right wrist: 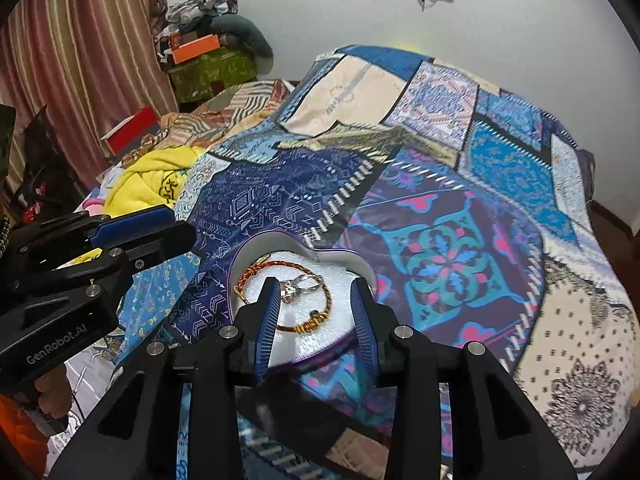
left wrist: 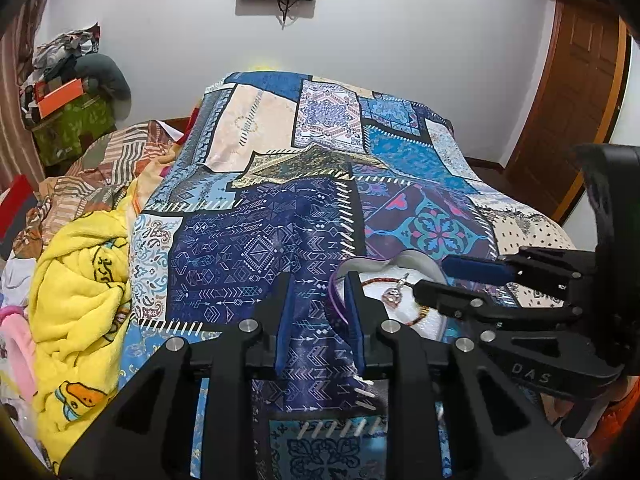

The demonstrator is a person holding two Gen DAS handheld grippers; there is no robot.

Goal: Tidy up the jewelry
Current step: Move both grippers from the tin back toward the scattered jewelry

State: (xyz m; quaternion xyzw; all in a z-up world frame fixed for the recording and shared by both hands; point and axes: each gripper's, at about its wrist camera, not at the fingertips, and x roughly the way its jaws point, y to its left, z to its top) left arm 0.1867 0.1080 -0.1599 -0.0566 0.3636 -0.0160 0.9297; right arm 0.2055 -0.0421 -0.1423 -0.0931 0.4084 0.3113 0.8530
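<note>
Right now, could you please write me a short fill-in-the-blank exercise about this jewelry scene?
1. The bracelet lies inside a ____-shaped box.
2. The box rests on a patchwork ____.
3. The right gripper hovers over the box with its jaws ____.
4. The crumpled blanket beside the quilt is ____.

Missing words: heart; quilt; open; yellow

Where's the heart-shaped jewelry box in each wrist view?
Left wrist: heart-shaped jewelry box sits lower right of centre, partly behind the left gripper's right finger and under the right gripper's fingers.
Right wrist: box sits lower centre, framed between that gripper's open fingers.
Shared landmark: the yellow blanket, left of the box in both.
</note>
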